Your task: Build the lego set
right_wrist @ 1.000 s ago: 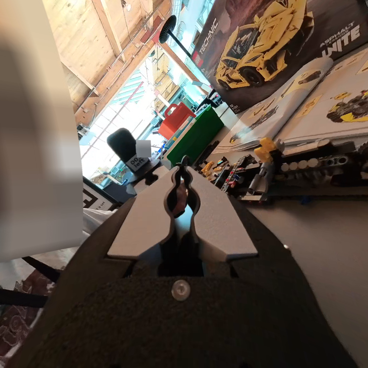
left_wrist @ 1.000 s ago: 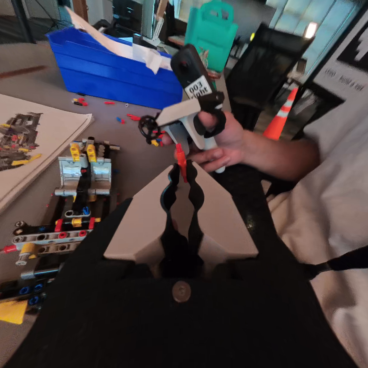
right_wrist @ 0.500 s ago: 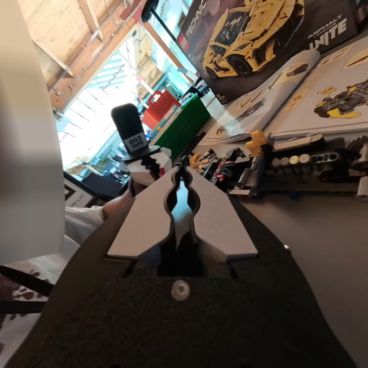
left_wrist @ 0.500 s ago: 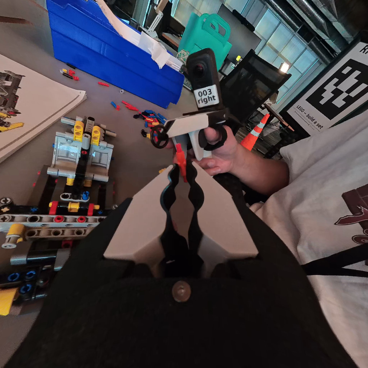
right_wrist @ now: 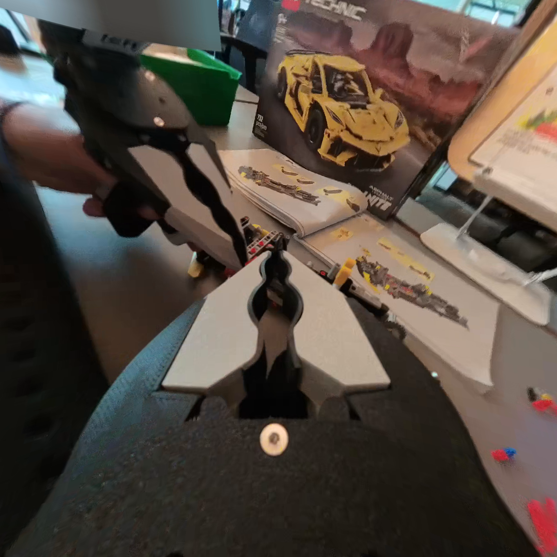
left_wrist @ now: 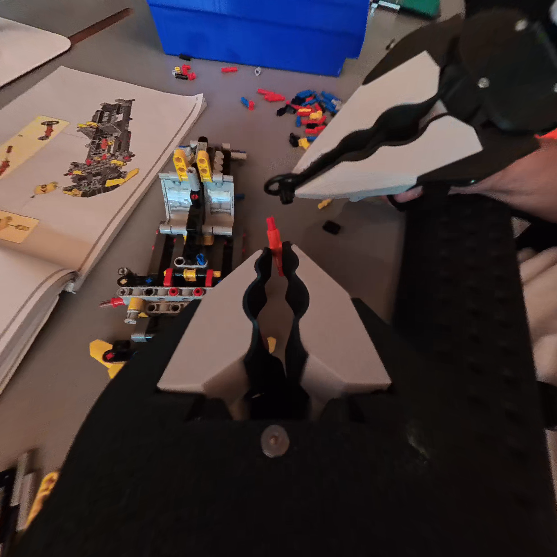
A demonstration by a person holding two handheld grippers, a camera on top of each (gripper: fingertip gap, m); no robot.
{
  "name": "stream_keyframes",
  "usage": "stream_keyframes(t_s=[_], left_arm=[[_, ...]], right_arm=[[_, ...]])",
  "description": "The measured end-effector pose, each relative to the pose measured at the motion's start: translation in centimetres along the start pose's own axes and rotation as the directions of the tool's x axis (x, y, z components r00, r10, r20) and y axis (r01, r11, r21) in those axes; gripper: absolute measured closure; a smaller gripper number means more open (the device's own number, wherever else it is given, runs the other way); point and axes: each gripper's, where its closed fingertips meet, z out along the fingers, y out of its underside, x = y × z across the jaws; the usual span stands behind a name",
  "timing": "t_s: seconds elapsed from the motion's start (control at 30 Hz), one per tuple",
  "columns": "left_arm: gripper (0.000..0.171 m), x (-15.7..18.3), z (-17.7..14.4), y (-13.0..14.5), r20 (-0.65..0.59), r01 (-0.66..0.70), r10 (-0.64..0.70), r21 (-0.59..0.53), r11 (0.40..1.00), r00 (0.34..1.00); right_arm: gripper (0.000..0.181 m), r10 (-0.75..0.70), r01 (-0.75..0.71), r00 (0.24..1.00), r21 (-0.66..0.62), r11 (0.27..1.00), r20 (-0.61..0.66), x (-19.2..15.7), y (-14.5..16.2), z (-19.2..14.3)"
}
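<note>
Progress looks partial, judged against the box (right_wrist: 355,99) that stands beyond the chassis and pictures a whole yellow car. Open between box and chassis lies the instruction booklet (left_wrist: 75,168), its page showing a build much longer and fuller than what sits on the table. Beside the booklet's edge the chassis (left_wrist: 193,235) is only a low frame: black beams, two grey seat-like blocks, yellow connectors at the far end, red and blue pins along the near crossbeam. No wheels or yellow body panels show on it, so most of the build seems left to do. Beyond the chassis, toward the blue bin (left_wrist: 259,33), a heap of loose pins (left_wrist: 307,111) waits unused.

Right of the chassis, the right gripper (left_wrist: 297,184) is clamped on a small black steering wheel (left_wrist: 278,187), held just above the table. Nearer than that, the left gripper (left_wrist: 275,251) is closed tight on a red axle pin (left_wrist: 273,238) that pokes up past its tips. The two parts are near each other but apart; joining them looks like the step in hand
</note>
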Motion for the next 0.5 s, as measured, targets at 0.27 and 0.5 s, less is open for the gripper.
stream_keyframes(t_s=[0.27,0.5], left_arm=[[0.167,0.1,0.4,0.9,0.039,-0.097,0.099,-0.049,0.994,0.994],[0.168,0.1,0.3,1.0,0.051,-0.141,0.143,-0.054,0.989,0.988]], right_arm=[[0.180,-0.274,0.268,0.961,-0.109,0.957,-0.039,-0.8,1.5,0.8],[0.179,-0.316,0.309,0.949,-0.147,0.940,-0.023,-0.8,2.4,0.9]])
